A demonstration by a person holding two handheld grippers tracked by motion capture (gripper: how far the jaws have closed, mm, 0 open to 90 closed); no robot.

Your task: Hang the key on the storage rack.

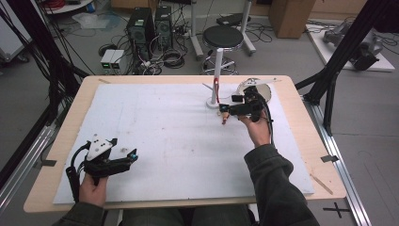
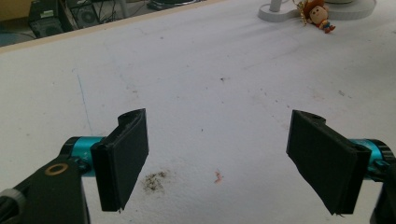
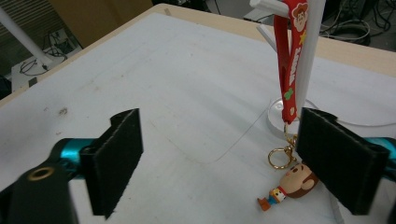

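A white peg stand rises at the back of the white mat. From one of its pegs hangs a red strap with a gold ring and a small cowboy figure that lies on the mat by the stand's base. My right gripper is open just right of the stand; the figure lies low beside its right-hand pad, and nothing is pressed between the pads. At the front left, my left gripper is open over bare mat.
The white mat covers most of the wooden table. A round white dish sits behind the right gripper. Beyond the far edge stand a black stool, computer towers and loose cables. A dark smudge marks the mat by the left gripper.
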